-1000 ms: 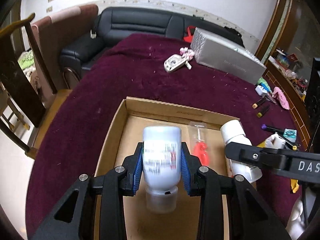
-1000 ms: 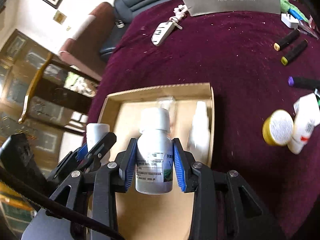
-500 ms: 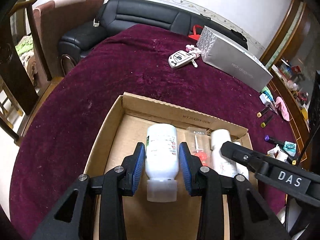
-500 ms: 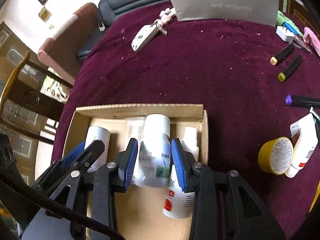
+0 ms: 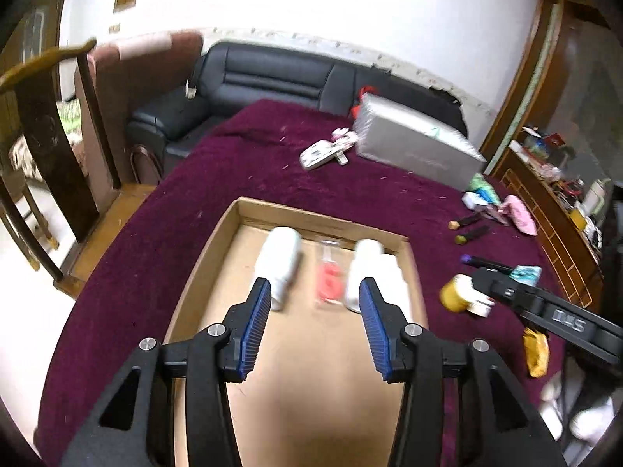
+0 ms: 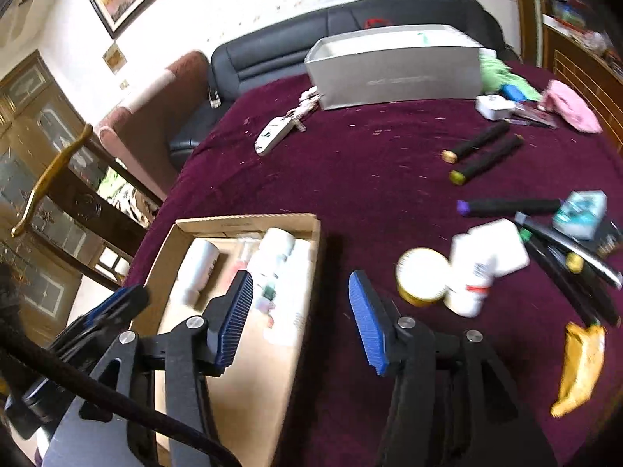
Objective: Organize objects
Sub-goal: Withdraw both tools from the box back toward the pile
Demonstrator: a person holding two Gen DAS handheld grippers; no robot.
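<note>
Left gripper point(image 5: 314, 323): my jaws have just been opening; now apart, gripping nothing.
Right gripper point(image 6: 300, 319): my jaws have just been opening; now apart, empty.
Cardboard box point(image 5: 229, 229): lower centre of the left view, on the maroon cloth point(image 5: 187, 179).
White bottles point(image 5: 281, 260): three counted, lying in the box.
Black markers point(image 6: 481, 143): three, right view, right of centre.

Left tool point(image 5: 314, 321): a second ago clamped on white plastic bottle with printed label point(image 5: 281, 262); jaws have just been opening, nothing between pads now; bottle lies loose in shallow brown cardboard box point(image 5: 229, 225), left side. Right tool point(image 6: 300, 317): earlier gripped second white bottle with green-printed label point(image 6: 272, 260); jaws have just been opening, empty; that bottle now lies in box by right wall. Both tools drawn back, raised off box.
</note>
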